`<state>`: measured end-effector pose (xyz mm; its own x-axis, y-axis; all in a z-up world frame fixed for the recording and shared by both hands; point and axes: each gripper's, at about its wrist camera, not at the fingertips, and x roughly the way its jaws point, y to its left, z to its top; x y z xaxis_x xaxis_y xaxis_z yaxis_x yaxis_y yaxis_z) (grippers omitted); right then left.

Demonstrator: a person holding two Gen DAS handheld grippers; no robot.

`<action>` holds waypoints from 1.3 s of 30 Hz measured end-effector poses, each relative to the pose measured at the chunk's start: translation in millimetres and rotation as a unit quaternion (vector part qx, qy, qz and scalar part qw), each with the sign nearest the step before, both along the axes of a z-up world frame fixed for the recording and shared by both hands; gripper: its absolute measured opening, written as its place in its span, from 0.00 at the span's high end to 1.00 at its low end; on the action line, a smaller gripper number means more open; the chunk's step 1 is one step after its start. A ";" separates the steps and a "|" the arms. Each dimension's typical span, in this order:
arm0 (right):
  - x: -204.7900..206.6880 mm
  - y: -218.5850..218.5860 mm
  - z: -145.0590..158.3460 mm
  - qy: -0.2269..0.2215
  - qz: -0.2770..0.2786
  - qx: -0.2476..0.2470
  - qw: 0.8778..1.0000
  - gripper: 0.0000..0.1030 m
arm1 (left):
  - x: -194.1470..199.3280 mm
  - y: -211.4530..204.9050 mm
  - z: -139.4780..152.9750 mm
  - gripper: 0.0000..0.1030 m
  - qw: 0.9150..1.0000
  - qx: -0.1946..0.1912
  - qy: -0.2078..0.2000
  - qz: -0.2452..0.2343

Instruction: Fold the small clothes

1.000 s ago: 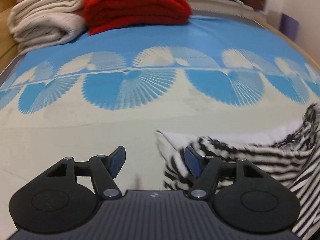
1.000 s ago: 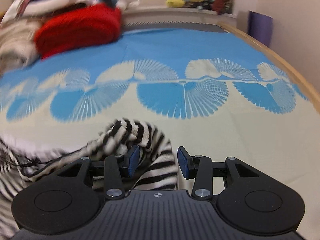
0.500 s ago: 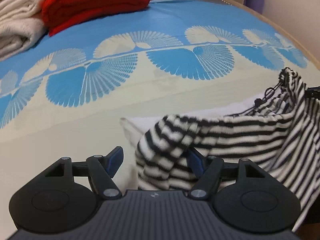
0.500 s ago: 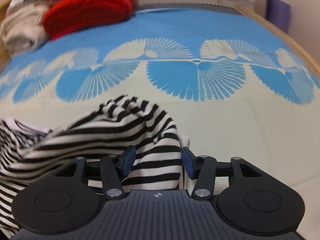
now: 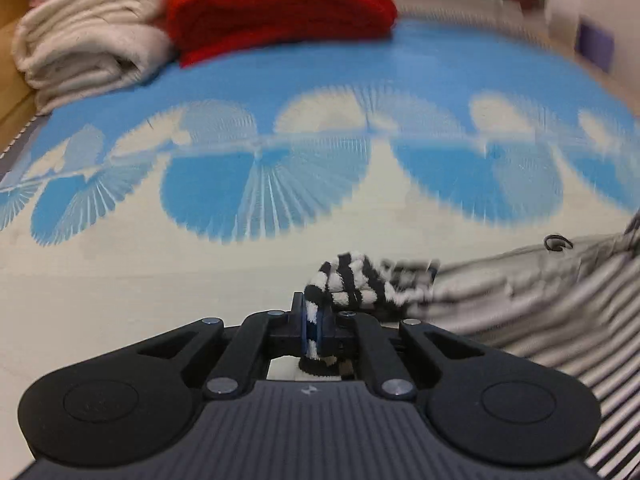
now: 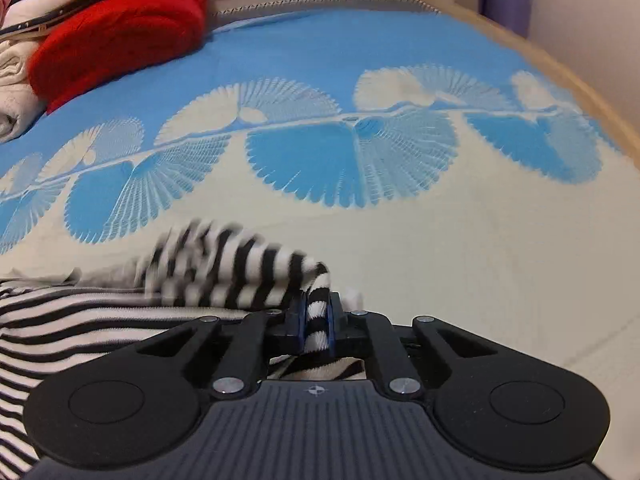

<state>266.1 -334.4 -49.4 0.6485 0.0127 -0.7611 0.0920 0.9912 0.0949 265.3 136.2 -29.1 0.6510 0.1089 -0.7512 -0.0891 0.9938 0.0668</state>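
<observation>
While both grippers have a bite of the black-and-white striped garment (image 6: 100, 332), neither bite looks deep. The left gripper (image 5: 314, 330) has its jaws pinched tight on a small bunched corner of the knit, with only a nub of stripes poking out past the blue pads. The right gripper (image 6: 318, 326) is closing on the opposite corner, a narrow fold of stripes already sandwiched between its pads. The garment itself hangs slack between the two, draped low over the cream part of the patterned bed cover (image 6: 460, 248), its middle sagging and partly blurred. The risk, as I see it, is a corner sliding out: the knit is soft and stretchy, and if the hands pull apart to straighten it, a thin pinch could give way and drop one side in a heap. A bunched hold may also catch two layers, so the piece would spread twisted instead of flat, and any fold made on top of that would come out crooked. There is a loose dark cord loop (image 5: 557, 242) near the edge that could snag. The red blanket (image 6: 120, 36) and cream towels (image 5: 88, 48) sit well apart, out of harm's way.
</observation>
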 end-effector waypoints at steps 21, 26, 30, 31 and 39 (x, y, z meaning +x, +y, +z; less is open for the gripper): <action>-62.6 -34.3 -1.5 0.124 0.077 0.090 0.985 0.47 | -70.1 32.5 -23.9 0.40 0.960 -0.178 0.207 -0.066; -89.8 -31.9 -11.2 0.178 0.122 0.061 0.975 0.46 | -88.7 38.8 -34.0 0.40 0.953 -0.170 0.236 -0.088; -101.4 -26.0 -12.8 0.182 0.131 0.032 0.974 0.46 | -93.3 43.5 -42.8 0.41 0.954 -0.133 0.261 -0.066; -103.0 -23.8 -13.4 0.181 0.133 0.024 0.974 0.46 | -94.8 41.7 -46.6 0.42 0.952 -0.125 0.271 -0.064; -101.6 -14.7 3.1 0.151 0.157 0.014 0.976 0.86 | -102.9 0.6 -47.3 0.95 0.954 -0.064 0.266 -0.125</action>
